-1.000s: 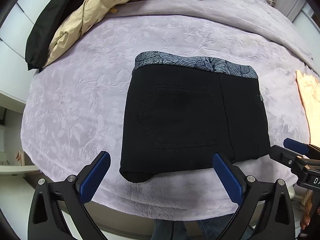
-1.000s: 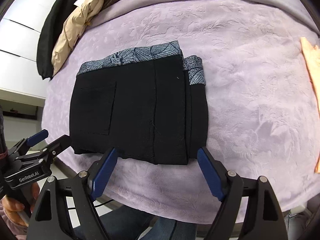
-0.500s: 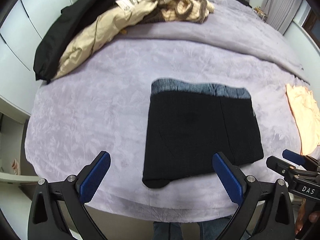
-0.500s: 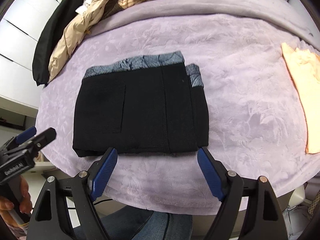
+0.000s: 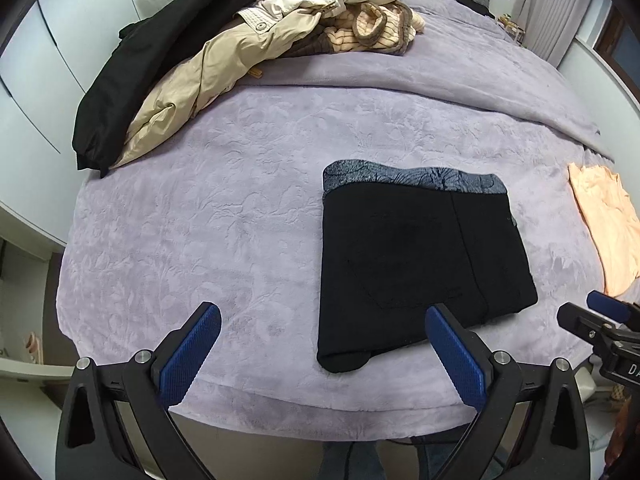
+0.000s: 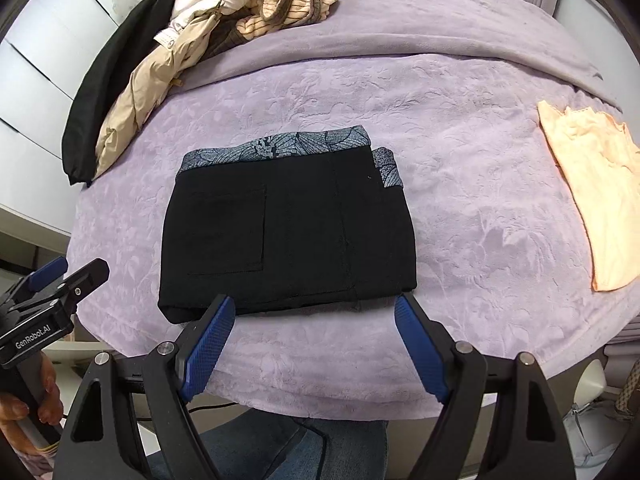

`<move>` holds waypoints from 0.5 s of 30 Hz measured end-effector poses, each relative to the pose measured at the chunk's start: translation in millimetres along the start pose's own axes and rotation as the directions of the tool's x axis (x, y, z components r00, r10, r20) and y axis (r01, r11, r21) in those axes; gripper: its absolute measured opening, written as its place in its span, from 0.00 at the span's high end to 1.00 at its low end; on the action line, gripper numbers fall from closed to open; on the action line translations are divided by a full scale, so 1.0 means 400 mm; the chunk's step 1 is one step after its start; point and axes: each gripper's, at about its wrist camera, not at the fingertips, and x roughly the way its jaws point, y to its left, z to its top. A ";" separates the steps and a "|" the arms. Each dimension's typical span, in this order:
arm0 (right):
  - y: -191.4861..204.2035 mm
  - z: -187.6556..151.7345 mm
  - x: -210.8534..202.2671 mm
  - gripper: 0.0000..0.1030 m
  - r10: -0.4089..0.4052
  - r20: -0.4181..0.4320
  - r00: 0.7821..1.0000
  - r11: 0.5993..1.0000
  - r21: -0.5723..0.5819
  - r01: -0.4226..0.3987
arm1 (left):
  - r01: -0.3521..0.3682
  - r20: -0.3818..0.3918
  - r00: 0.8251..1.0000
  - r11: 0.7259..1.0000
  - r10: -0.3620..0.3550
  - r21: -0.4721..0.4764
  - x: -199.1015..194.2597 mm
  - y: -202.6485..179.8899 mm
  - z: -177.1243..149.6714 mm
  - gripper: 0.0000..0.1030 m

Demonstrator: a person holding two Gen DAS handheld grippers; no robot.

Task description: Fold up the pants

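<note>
The black pants (image 5: pixel 416 268) lie folded into a neat square on the bed (image 5: pixel 224 216), close to its near edge. A grey strip with a leaf pattern (image 6: pixel 280 146) runs along the far side of the pants. A back pocket (image 6: pixel 226 232) shows on top.

The left gripper (image 5: pixel 322 344) hangs over the near edge of the bed. Its blue fingers (image 5: pixel 190 354) are spread wide apart and hold nothing. The pants sit just past its right finger, not between the two.

The right gripper (image 6: pixel 314 344) is also near the edge, right in front of the pants. Its fingers (image 6: pixel 420 350) are spread wide too, with nothing in them. The finger tips are close to the near edge of the pants.

A pile of clothes (image 5: pixel 248 36) sits far back on the bed, with a black coat (image 5: pixel 132 72) and a tan jacket (image 5: pixel 200 80) in it. A peach cloth (image 6: pixel 592 188) lies off to the right, well apart from the pants.
</note>
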 end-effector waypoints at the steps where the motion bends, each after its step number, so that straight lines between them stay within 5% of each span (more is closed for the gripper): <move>1: 0.004 -0.004 -0.001 0.18 -0.005 0.000 1.000 1.000 0.000 0.005 | -0.003 -0.004 1.000 1.000 0.003 0.007 0.004 0.000 -0.004 0.01; 15: 0.039 -0.024 0.013 0.18 -0.047 -0.032 0.998 0.998 -0.032 0.046 | -0.007 -0.022 1.000 1.000 0.007 0.005 0.033 -0.010 -0.036 0.01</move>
